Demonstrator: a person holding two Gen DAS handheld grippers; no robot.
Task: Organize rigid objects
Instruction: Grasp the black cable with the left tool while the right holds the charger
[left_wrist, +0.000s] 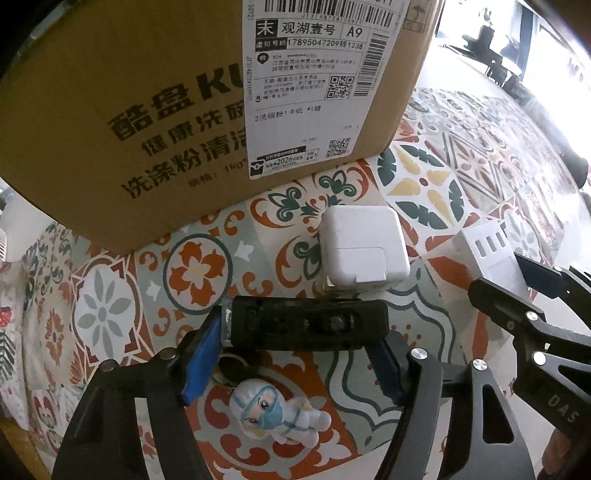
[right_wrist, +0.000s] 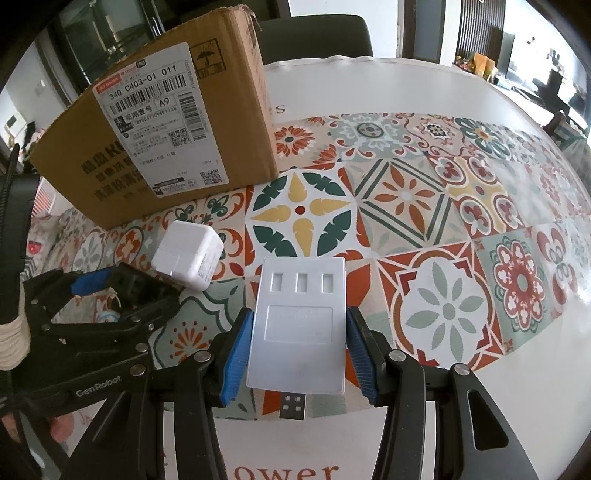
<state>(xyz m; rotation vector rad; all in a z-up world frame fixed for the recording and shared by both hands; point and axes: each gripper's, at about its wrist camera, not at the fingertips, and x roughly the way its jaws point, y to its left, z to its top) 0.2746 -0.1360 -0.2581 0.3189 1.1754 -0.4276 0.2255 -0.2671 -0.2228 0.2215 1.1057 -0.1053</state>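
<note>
Left tongs (left_wrist: 295, 354): pads clamped on the black device (left_wrist: 306, 325) — figurine keychain (left_wrist: 275, 411) below; lift straight
Right tongs (right_wrist: 295, 349): gripping white USB hub (right_wrist: 299, 325) — cardboard box (right_wrist: 162, 147) beyond; carry level

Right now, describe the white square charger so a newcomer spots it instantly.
Start at the big cardboard box on the patterned tablecloth. Just in front of it lies the white charger, a rounded cube. Unlike the flat white USB hub nearby, it is chunky and has no row of slots.

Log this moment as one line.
left claw: shut on black device | right claw: shut on white USB hub
</note>
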